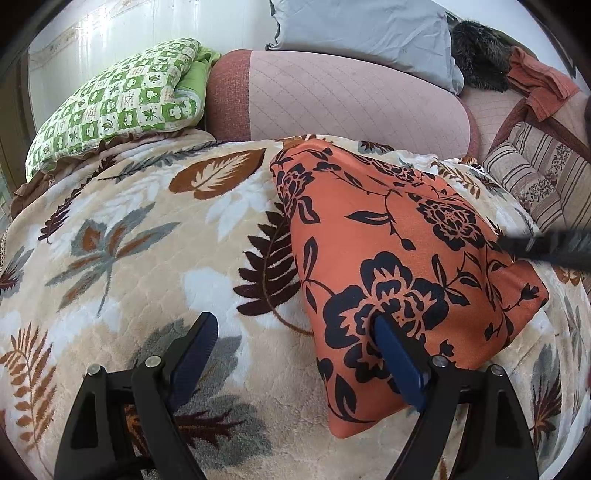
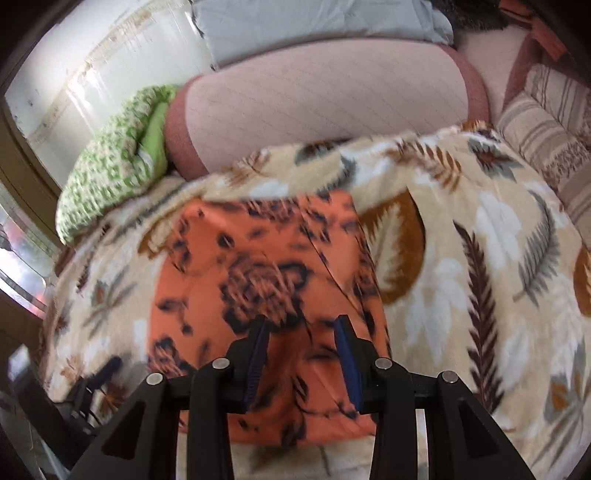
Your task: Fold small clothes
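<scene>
An orange garment with a black flower print (image 1: 399,266) lies folded flat on a leaf-patterned blanket (image 1: 147,240). My left gripper (image 1: 295,325) is wide open at the garment's near left edge; its right fingertip (image 1: 384,328) rests on the cloth, its left one (image 1: 207,325) over bare blanket. The right gripper's dark finger (image 1: 546,249) reaches in at the garment's right side. In the blurred right wrist view, my right gripper (image 2: 303,328) is partly open and empty, its fingers just above the garment (image 2: 236,258).
A green checked quilt (image 1: 122,107) lies at the back left. A pink quilted cushion (image 1: 340,99) and a grey pillow (image 1: 362,29) sit behind the blanket. Striped bedding (image 1: 535,173) and an orange-brown cloth (image 1: 543,85) are at the right.
</scene>
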The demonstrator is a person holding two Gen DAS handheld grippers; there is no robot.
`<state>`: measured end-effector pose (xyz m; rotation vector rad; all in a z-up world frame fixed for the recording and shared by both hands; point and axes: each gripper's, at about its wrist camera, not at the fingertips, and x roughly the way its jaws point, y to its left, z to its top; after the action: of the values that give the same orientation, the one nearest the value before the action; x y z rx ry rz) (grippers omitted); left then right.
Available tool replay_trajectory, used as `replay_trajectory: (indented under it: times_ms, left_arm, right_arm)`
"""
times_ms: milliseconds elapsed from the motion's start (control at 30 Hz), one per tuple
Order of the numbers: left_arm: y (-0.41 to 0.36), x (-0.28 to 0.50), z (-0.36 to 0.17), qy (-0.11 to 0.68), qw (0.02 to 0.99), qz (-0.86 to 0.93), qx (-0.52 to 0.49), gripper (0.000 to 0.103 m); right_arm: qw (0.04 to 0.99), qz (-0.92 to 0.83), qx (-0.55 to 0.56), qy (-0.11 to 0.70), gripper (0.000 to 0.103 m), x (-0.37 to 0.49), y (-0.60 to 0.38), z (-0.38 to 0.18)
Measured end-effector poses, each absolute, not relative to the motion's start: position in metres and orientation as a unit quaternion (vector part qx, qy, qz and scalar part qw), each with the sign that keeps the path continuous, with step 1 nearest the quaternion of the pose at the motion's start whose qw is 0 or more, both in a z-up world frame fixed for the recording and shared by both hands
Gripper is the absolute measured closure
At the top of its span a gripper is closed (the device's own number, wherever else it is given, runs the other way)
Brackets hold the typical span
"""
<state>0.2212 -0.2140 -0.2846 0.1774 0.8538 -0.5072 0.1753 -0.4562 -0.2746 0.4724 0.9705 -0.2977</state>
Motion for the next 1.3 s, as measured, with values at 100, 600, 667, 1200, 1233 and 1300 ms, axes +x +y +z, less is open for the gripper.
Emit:
replay_trajectory:
  times_ms: [100, 600, 667, 1200, 1233, 1300]
  left_arm:
    - [-0.214, 0.221, -0.286, 0.411, 0.873, -0.247, 0.084, 0.016]
    - [-0.214, 0.222, -0.285, 0.409, 0.875, -0.245, 0.084, 0.016]
    - [-0.213, 0.222, -0.283, 0.407, 0.877, -0.243, 0.081, 0.016]
    - [-0.21, 0.231, -0.285, 0.408, 0.878, -0.239, 0.076, 0.016]
    - [-0.21, 0.232, -0.285, 0.409, 0.877, -0.241, 0.073, 0.016]
    - [-0.209, 0.233, -0.285, 0.412, 0.876, -0.241, 0.07, 0.016]
  right_arm:
    - [0.813, -0.154, 0.25, 0.503, 0.062, 0.18, -0.466, -0.32]
    - [0.821, -0.16, 0.227, 0.498, 0.059, 0.18, -0.46, -0.31]
    - [0.828, -0.152, 0.224, 0.491, 0.058, 0.185, -0.457, -0.29]
    - [0.826, -0.05, 0.148, 0.541, 0.055, 0.356, -0.395, -0.309]
    - [0.835, -0.05, 0.145, 0.528, 0.053, 0.357, -0.395, -0.311]
    - [0.838, -0.049, 0.151, 0.522, 0.053, 0.354, -0.396, -0.308]
